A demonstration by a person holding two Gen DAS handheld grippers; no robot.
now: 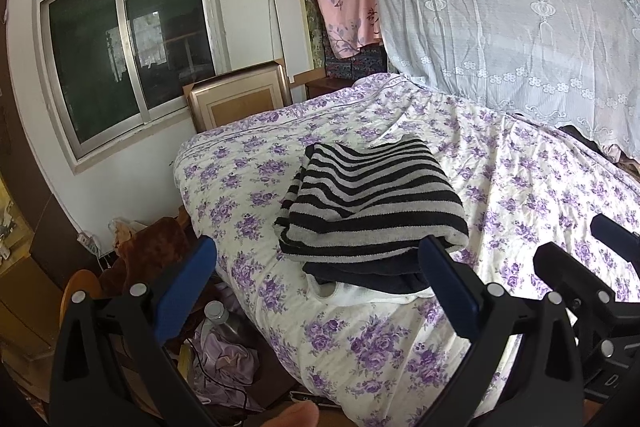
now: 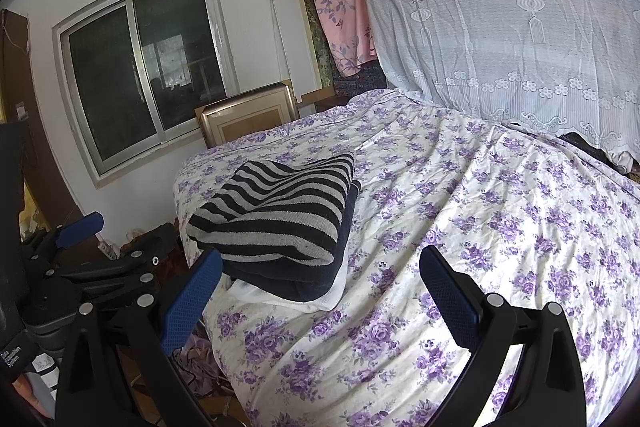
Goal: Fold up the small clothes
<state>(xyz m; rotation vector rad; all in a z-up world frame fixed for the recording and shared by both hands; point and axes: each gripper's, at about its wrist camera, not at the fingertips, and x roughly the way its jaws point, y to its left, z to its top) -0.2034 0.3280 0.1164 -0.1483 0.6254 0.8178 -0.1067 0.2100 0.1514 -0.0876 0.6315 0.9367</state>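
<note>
A folded stack lies near the left edge of the floral bedspread (image 1: 520, 187) (image 2: 480, 207). A black-and-grey striped garment (image 1: 372, 195) (image 2: 280, 203) is on top, a dark navy piece (image 1: 360, 275) (image 2: 304, 279) is under it, and a white piece (image 1: 360, 297) (image 2: 260, 294) is at the bottom. My left gripper (image 1: 320, 287) (image 2: 108, 243) hovers open just in front of the stack, holding nothing. My right gripper (image 2: 320, 291) (image 1: 584, 247) is open and empty over bare bedspread, to the right of the stack.
A lace net (image 1: 500, 7) hangs over the bed's far right. A framed panel (image 1: 240, 99) leans under the window (image 1: 128, 47). On the floor left of the bed lie a bottle (image 1: 218, 313), lilac cloth (image 1: 228, 359) and brown plush (image 1: 152, 251). A thumb (image 1: 296, 415) shows at the bottom.
</note>
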